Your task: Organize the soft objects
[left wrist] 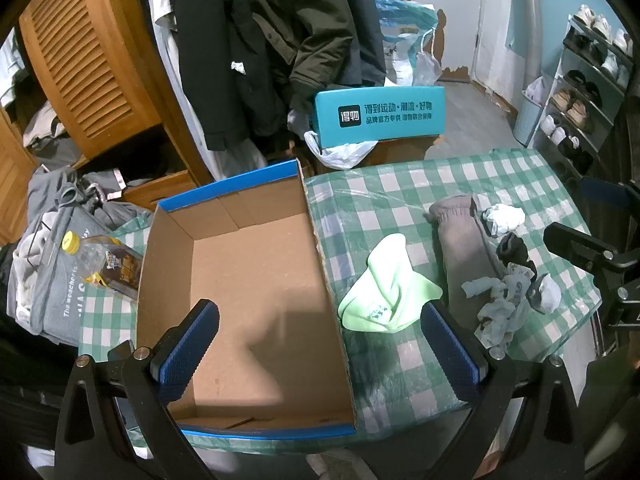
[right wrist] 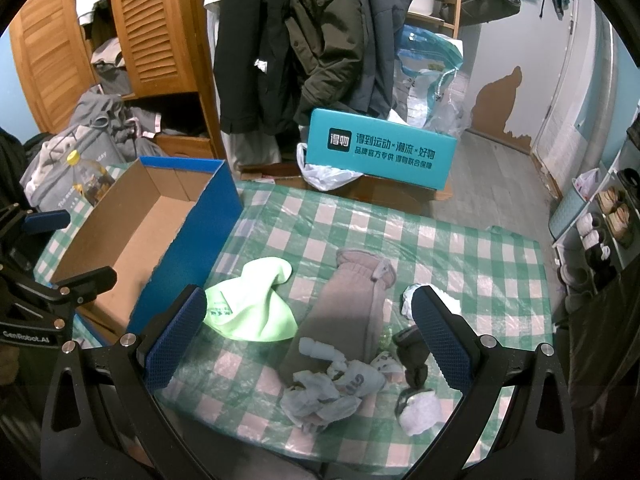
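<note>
While both grippers hang spread and empty, the left gripper (left wrist: 320,338) over the open cardboard box (left wrist: 256,292) and the right gripper (right wrist: 310,334) above the pile on the checked tablecloth (right wrist: 460,248), nothing has gone into the box yet. The main risk, as I judge it, lies in the tangle of small socks (right wrist: 340,384) heaped against the near end of the long brown glove (right wrist: 344,312): a pinch there could drag several pieces at once or drop one off the table's near edge (the plastic cover looks slick). The glove lies just right of the green cloth (right wrist: 250,306), well apart from the box; its long axis runs from near to far, cuff pointing away from the cameras, leaning slightly right.
</note>
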Tool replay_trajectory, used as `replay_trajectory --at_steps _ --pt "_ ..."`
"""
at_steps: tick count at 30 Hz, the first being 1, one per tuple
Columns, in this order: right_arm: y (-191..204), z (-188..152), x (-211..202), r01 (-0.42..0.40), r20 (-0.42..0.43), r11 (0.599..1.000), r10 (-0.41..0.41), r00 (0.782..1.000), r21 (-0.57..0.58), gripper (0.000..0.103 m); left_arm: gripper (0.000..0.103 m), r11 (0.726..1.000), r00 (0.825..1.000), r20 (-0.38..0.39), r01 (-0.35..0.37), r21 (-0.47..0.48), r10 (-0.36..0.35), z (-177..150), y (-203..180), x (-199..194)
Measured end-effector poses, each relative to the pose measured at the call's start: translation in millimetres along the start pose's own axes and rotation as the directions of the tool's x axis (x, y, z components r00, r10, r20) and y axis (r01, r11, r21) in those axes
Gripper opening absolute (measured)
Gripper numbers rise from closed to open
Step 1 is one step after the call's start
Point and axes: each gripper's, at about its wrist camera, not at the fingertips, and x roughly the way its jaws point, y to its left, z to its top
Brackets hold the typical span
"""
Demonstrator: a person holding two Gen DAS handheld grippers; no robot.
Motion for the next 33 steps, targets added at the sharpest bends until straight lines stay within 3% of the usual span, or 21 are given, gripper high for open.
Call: replay_trajectory --at_steps 33 --pt "-9.9 -1.9 -4.0 0.003 -0.004 1.000 -0.003 1.000 0.002 0.101 0.102 1.000 1.000 -0.008 -0.006 0.012 0.006 -4.6 -4.0 -1.0"
